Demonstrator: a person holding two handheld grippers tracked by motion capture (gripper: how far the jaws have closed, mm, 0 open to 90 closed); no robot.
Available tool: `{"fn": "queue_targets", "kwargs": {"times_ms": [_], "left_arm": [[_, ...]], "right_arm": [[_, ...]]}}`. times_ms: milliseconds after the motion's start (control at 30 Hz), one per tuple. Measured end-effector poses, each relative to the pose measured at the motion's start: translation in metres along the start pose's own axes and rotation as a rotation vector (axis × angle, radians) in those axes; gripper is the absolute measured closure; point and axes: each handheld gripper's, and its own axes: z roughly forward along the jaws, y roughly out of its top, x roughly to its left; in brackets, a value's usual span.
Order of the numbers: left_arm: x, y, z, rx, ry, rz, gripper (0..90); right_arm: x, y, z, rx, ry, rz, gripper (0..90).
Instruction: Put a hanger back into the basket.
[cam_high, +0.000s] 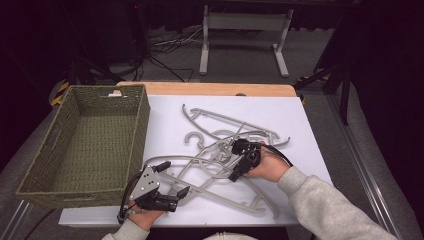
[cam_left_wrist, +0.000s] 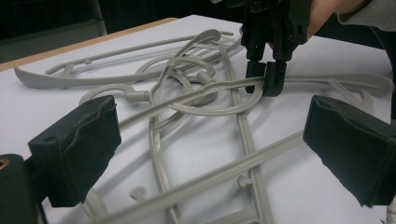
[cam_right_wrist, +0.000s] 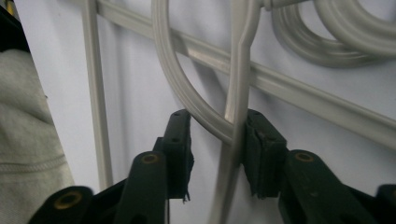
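Nearest me, my left gripper (cam_high: 172, 179) sits wide and holds nothing at the desk's (cam_high: 300, 130) near edge, over the near bars of the hanger pile (cam_high: 220, 160). My right gripper (cam_high: 241, 159) is narrowed around one hanger's thin arm mid-desk, right of the basket (cam_high: 85, 145); in the right gripper view one pad (cam_right_wrist: 261, 154) touches the arm while a gap remains at the other. Hooks and arms interlock there, so I judge that lifting now could drag neighbouring hangers along or let the thin arm slip out.
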Motion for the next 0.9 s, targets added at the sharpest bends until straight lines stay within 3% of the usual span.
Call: {"fn": "queue_targets", "kwargs": {"times_ms": [367,800,900], "left_arm": [[0.0,0.001,0.001,-0.008,0.0,-0.004,4.8],[-0.003,0.01,0.001,-0.032,-0.012,0.009,5.1],[-0.003,0.018,-0.001,-0.038,-0.023,-0.014,5.2]], "right_arm": [[0.011,-0.008,-0.029,-0.089,-0.025,-0.085,77.6],[0.039,-0.02,-0.068,-0.151,-0.163,-0.22,80.5],[0.046,-0.023,-0.075,-0.153,-0.198,-0.249,80.5]]}}
